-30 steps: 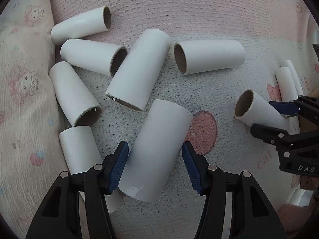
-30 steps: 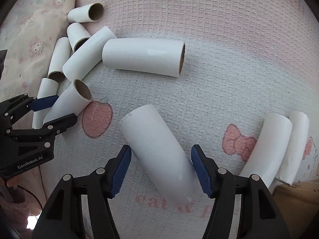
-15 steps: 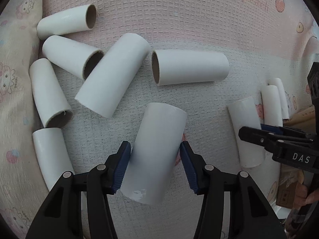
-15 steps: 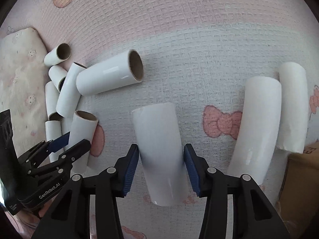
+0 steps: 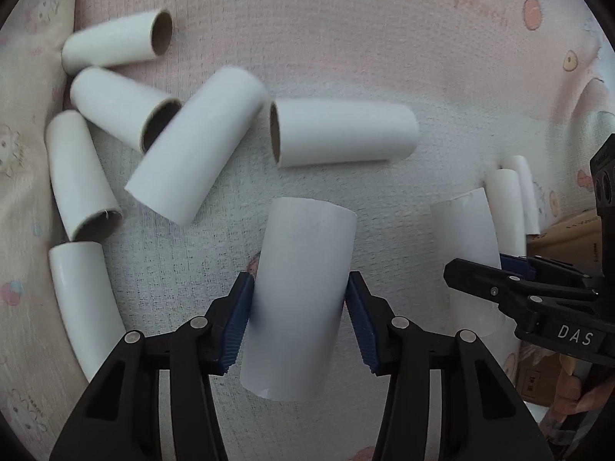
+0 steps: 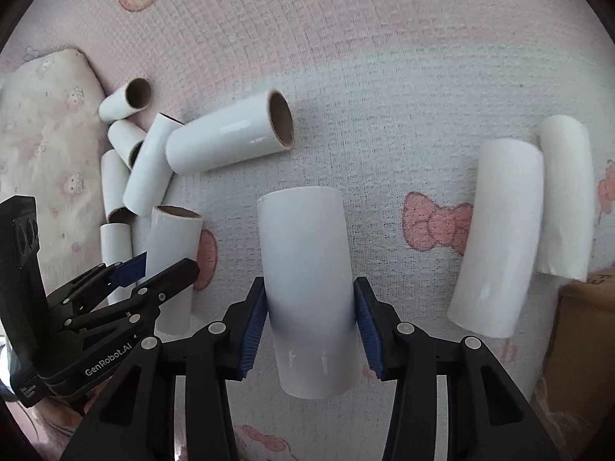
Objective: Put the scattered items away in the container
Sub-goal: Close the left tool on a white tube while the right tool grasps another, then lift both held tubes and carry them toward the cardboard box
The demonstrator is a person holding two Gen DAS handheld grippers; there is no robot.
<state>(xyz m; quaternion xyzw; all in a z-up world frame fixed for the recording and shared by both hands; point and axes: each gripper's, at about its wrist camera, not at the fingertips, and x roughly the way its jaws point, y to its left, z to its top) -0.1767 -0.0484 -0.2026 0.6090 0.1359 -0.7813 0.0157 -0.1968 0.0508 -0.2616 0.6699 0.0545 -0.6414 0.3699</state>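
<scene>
Left wrist view: left gripper pointing down, blue pads on both sides of a white cardboard tube, jaws closing, pads touching the tube walls. Tube lengthwise between the fingers, over a waffle-weave blanket. Five more tubes bunched at left against a printed pillow, one long tube lying crosswise just beyond. Right gripper visible at far right, clamped on a second tube.

Right wrist view: right gripper's pads pressed on the second tube's sides, narrow-to-medium gap, tube upright in frame. Two spare tubes side by side, touching, at right. Brown cardboard box at right edge, just beside those two. Box interior not visible.
</scene>
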